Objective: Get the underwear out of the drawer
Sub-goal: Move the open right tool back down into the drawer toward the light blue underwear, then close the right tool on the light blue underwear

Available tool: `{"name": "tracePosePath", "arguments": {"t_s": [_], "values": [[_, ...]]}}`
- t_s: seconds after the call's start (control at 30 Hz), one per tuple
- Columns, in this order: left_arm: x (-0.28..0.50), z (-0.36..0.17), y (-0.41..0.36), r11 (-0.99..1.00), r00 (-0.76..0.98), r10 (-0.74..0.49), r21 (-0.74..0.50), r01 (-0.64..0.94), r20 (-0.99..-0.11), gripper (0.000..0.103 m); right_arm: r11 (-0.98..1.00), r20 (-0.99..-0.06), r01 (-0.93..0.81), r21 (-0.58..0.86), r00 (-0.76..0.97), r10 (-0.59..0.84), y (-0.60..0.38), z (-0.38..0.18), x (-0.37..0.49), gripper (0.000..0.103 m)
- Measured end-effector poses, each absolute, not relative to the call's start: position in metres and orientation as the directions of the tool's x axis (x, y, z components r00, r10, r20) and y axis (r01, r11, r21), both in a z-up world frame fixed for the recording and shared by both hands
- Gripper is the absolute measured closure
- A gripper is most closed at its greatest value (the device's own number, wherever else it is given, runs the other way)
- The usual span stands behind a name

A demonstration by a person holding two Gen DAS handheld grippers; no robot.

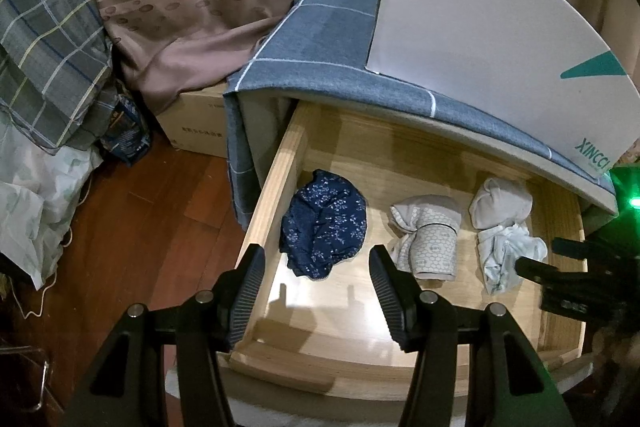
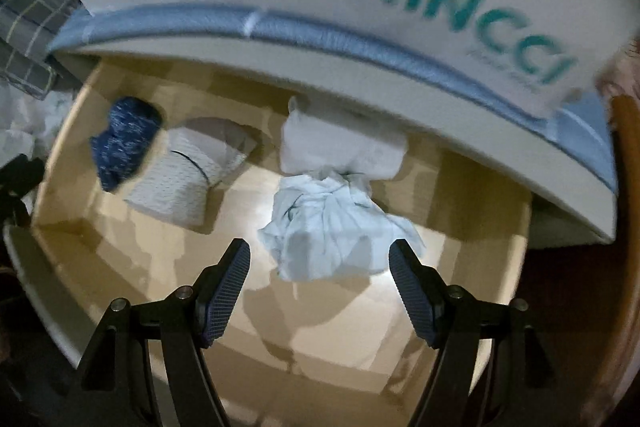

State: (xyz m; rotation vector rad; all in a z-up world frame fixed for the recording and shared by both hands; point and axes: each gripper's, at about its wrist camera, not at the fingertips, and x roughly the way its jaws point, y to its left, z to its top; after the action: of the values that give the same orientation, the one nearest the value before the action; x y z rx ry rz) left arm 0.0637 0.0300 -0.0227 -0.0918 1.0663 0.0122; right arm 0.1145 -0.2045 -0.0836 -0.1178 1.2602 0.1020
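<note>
Underwear (image 2: 332,227), a pale crumpled piece lying in the wooden drawer (image 1: 276,171) right of the navy bundle (image 1: 324,223), looks soft and light (best pinched at its bunched middle), while both the right gripper (image 2: 320,287) and left gripper (image 1: 316,291) stand wide and empty.

White box (image 1: 480,27) on blue cloth (image 1: 312,43)

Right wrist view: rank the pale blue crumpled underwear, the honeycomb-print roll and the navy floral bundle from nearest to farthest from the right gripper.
1. Pale blue crumpled underwear: just ahead of the open right gripper, at the drawer's middle.
2. Honeycomb-print roll: farther off, to the left.
3. Navy floral bundle: farthest, far left beyond the roll.
</note>
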Motion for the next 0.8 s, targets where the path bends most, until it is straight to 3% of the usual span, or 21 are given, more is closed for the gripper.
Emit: {"name": "tracePosePath", "arguments": {"t_s": [0.3, 0.53, 0.8], "values": [[0.065, -0.024, 0.028, 0.997, 0.476, -0.031, -0.063, -0.053, -0.879, 0.048, 0.959, -0.958, -0.249, -0.133, 0.281, -0.06, -0.19, -0.117, 0.142, 0.027], [0.066, -0.025, 0.026, 0.997, 0.47, -0.026, -0.055, -0.048, -0.882, 0.048, 0.945, -0.97, -0.301, -0.126, 0.235, -0.055, -0.186, -0.135, 0.151, 0.026], [0.065, -0.025, 0.026, 0.997, 0.472, -0.027, -0.057, -0.049, -0.881, 0.048, 0.948, -0.98, -0.296, -0.112, 0.192, -0.056, -0.185, -0.142, 0.155, 0.034]]}}
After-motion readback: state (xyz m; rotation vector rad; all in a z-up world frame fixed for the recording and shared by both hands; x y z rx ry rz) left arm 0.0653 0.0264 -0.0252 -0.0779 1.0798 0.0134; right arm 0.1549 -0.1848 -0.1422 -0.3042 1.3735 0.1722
